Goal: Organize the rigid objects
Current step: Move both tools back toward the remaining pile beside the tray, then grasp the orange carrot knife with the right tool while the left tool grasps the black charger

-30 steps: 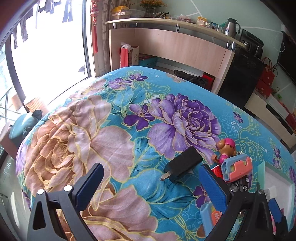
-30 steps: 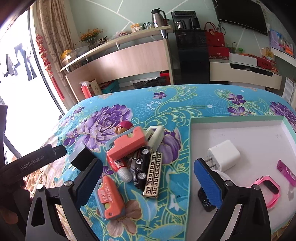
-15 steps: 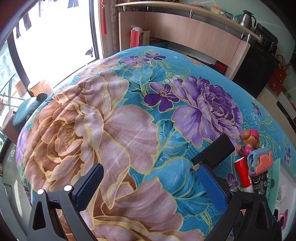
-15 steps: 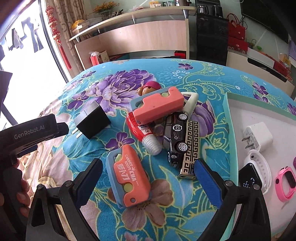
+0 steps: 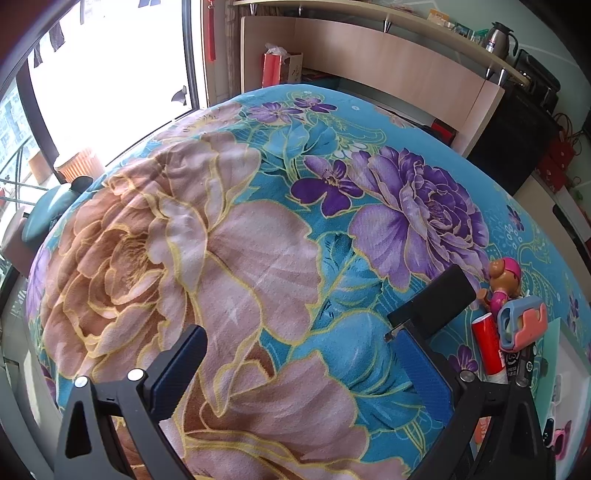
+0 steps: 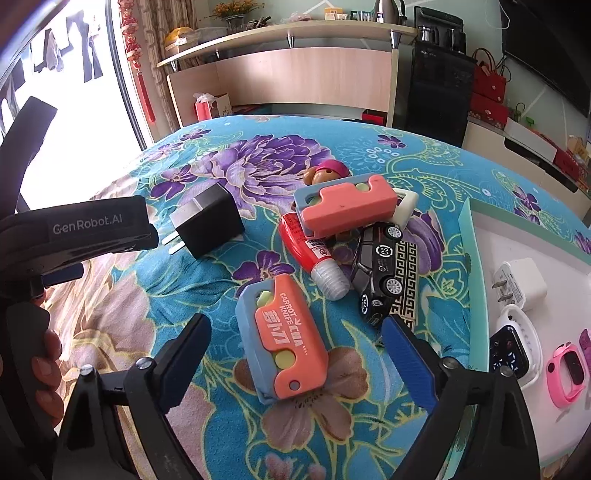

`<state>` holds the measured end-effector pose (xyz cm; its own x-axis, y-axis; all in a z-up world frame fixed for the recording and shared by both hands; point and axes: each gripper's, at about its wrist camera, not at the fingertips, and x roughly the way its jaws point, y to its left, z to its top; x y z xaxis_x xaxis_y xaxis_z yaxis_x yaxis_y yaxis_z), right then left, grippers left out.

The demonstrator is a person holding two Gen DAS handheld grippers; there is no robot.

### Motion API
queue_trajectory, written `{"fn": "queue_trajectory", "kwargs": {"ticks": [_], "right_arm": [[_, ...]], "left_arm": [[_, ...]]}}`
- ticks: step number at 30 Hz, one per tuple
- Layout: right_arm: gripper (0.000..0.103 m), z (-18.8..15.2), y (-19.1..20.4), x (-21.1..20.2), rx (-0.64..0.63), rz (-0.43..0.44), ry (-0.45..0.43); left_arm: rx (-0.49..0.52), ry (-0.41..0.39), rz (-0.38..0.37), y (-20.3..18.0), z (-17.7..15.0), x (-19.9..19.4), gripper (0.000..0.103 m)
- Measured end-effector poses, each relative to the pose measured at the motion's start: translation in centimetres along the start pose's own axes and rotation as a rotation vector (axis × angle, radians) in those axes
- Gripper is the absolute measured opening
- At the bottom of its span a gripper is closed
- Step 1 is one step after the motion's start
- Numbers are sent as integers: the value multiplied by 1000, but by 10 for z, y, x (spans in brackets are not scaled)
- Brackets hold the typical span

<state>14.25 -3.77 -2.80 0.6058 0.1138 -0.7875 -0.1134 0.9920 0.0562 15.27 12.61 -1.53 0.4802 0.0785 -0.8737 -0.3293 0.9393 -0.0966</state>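
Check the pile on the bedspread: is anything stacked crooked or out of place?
Yes. One carrot knife toy lies tilted atop the glue bottle, beside the black toy car. Another carrot knife toy lies alone. The black charger lies apart, while the white charger is already in the tray.

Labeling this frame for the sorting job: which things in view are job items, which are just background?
Job items:
- carrot knife toy, between the closing right claw pads, not touching
- second carrot knife toy
- black charger
- glue bottle
- toy car
- doll
- tray with white charger and pink watch

Background:
- flowered bedspread
- shelf
- kettle
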Motion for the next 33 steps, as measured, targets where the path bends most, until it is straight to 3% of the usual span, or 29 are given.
{"fn": "queue_trajectory", "kwargs": {"ticks": [5, 7, 12, 20, 33], "right_arm": [[80, 0, 3, -1, -20, -9, -11], [71, 0, 4, -1, -21, 4, -11], [68, -2, 6, 6, -26, 36, 34], [49, -3, 3, 11, -12, 13, 39], [47, 0, -21, 8, 85, 2, 34]], "left_arm": [[1, -1, -1, -1, 0, 0, 103], [2, 0, -1, -1, 0, 0, 103], [8, -5, -7, -3, 0, 0, 103], [34, -23, -41, -11, 0, -2, 103], [180, -70, -89, -51, 0, 6, 103]]}}
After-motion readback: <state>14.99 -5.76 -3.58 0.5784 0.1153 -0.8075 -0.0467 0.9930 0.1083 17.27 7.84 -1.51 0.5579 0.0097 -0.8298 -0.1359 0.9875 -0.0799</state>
